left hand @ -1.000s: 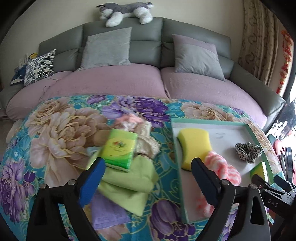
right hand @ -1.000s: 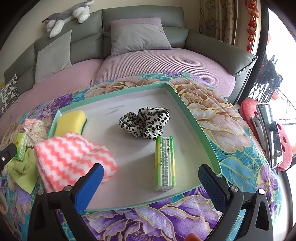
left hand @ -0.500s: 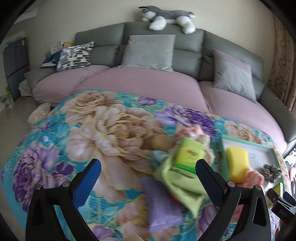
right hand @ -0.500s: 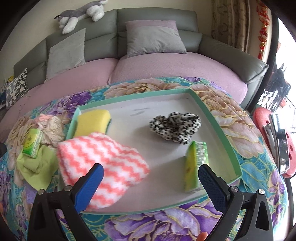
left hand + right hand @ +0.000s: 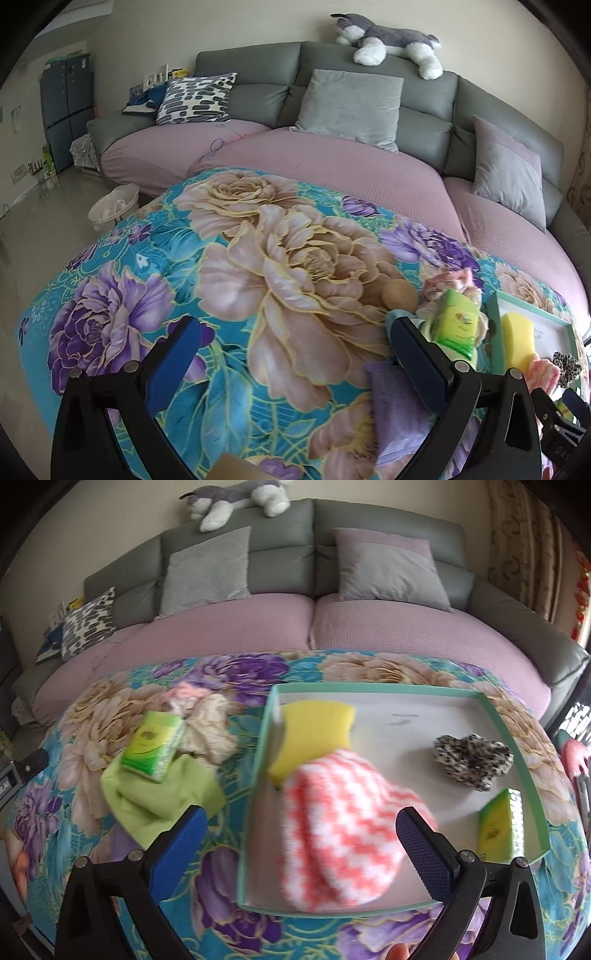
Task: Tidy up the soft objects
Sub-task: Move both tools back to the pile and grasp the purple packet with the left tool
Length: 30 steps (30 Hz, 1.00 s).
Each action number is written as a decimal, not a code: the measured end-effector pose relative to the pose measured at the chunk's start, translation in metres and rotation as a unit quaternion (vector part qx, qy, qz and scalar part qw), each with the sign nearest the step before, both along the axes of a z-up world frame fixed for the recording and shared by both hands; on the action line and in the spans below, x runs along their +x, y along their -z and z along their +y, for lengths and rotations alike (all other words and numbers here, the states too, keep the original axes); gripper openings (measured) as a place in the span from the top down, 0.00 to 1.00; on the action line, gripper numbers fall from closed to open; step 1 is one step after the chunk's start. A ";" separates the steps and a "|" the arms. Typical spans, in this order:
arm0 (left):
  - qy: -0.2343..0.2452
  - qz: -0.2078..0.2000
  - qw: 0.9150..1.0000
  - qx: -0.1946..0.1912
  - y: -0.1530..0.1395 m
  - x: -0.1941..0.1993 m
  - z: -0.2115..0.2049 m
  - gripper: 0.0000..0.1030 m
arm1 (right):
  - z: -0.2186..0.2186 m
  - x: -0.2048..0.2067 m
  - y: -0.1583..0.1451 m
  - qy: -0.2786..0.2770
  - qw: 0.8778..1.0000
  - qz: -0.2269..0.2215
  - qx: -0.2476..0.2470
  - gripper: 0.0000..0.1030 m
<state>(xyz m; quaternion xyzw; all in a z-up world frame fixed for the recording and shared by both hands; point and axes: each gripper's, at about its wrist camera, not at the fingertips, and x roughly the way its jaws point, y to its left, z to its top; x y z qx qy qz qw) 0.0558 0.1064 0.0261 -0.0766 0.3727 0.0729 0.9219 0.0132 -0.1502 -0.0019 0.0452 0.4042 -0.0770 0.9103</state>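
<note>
A green-rimmed tray (image 5: 519,764) holds a yellow sponge (image 5: 314,727), a pink-and-white zigzag cloth (image 5: 340,830), a leopard-print scrunchie (image 5: 472,760) and a green tissue pack (image 5: 498,823). Left of the tray lies a pile: another green tissue pack (image 5: 153,746) on a lime cloth (image 5: 155,801), beside a beige fluffy piece (image 5: 208,731). My right gripper (image 5: 303,823) is open above the tray's near left corner, over the zigzag cloth without touching it. My left gripper (image 5: 295,332) is open over bare floral cloth, with the pile's tissue pack (image 5: 458,325) and a lilac cloth (image 5: 391,398) off to its right.
The floral tablecloth (image 5: 288,258) covers a round table that drops off at the left towards the floor, where a white basket (image 5: 114,206) stands. Behind is a grey sofa (image 5: 258,85) with pink seat covers, cushions and a plush dog (image 5: 388,40).
The left view has swung left, so the pile and tray now sit at its right edge. The right view has shifted left, bringing the pile into view beside the tray. Both grippers stay open.
</note>
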 end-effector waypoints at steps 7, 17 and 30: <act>0.007 0.019 1.000 -0.017 0.016 0.002 0.005 0.01 | 0.035 0.014 0.007 -0.033 0.999 0.011 -0.006 0.00; 0.108 0.112 0.988 -0.017 0.056 0.009 -0.035 0.01 | 0.050 0.015 0.015 -0.046 0.998 0.027 -0.024 0.00; 0.182 0.156 0.971 0.020 0.075 0.006 -0.076 0.01 | 0.027 0.009 0.006 -0.019 0.999 0.015 -0.021 0.00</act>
